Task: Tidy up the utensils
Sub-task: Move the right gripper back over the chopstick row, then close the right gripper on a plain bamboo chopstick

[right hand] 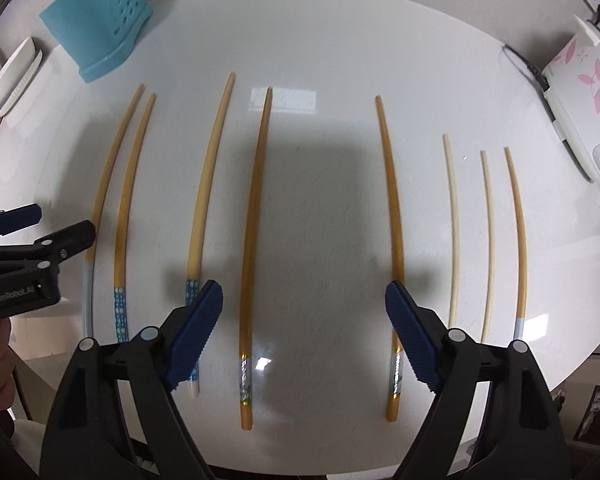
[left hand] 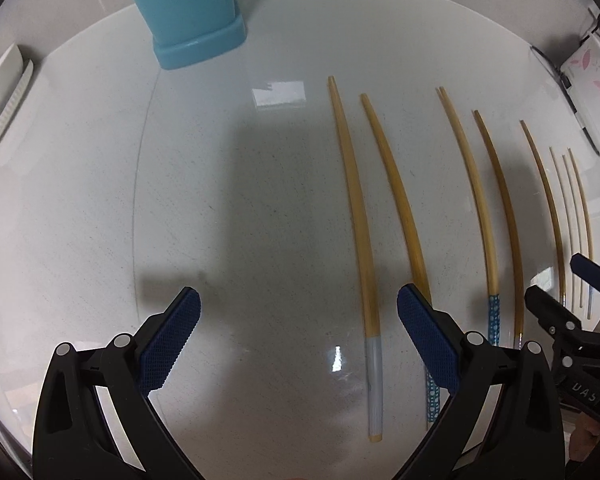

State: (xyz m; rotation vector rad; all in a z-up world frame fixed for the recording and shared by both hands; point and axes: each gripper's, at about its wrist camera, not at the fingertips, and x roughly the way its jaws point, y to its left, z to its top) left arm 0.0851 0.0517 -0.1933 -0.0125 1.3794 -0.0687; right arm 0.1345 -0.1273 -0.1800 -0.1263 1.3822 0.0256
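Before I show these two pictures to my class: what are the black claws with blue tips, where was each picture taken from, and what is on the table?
There is no robot here. A person holds a two-finger gripper in each hand, and each gripper carries a wide-angle camera looking along its fingers.

One picture comes from the left gripper, the other from the right gripper. Both point steeply down at a white table, and each shows the other gripper at its edge.

On the table lie eight chopsticks in a row, such as one with a blue-patterned end and a pale one. A blue holder stands behind them.

Both grippers are open and hold nothing. One chopstick lies below the right gripper's open fingers.
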